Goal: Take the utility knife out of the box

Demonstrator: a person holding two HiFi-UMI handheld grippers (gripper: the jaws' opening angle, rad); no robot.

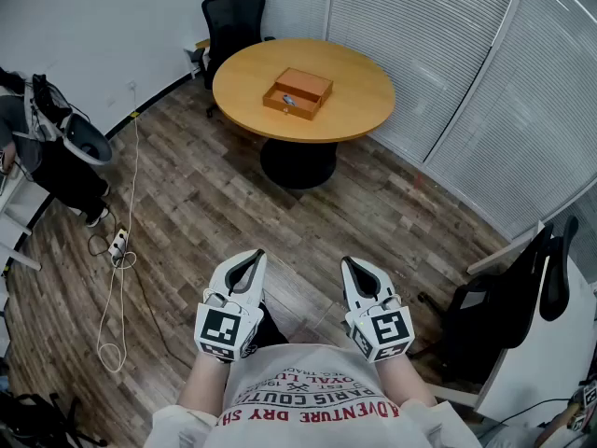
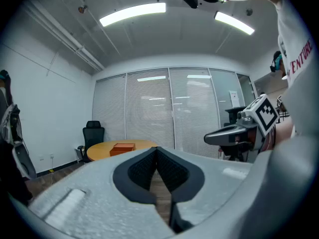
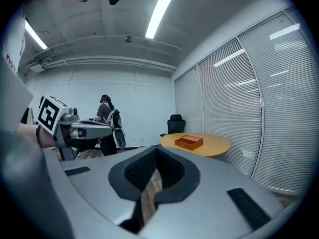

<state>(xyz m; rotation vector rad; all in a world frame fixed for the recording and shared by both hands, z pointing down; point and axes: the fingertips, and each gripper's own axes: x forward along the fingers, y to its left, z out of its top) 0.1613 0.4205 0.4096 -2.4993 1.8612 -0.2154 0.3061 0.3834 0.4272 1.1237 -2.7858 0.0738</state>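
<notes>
An open brown wooden box (image 1: 298, 92) sits in the middle of a round wooden table (image 1: 364, 110) far across the room. A small pale-blue item (image 1: 287, 101) lies in its front compartment; it is too small to make out as the knife. My left gripper (image 1: 248, 263) and right gripper (image 1: 357, 267) are held side by side close to my body, far from the table, both shut and empty. The left gripper view shows shut jaw tips (image 2: 156, 150) with the box (image 2: 123, 147) beyond. The right gripper view shows shut tips (image 3: 156, 151) and the box (image 3: 188, 142).
A black office chair (image 1: 233, 12) stands behind the table. A person (image 1: 47, 147) stands at the left wall. A white cable and power strip (image 1: 118, 245) lie on the wood floor. Blinds (image 1: 522, 91) line the right side, with another black chair (image 1: 522, 297) beside a white desk.
</notes>
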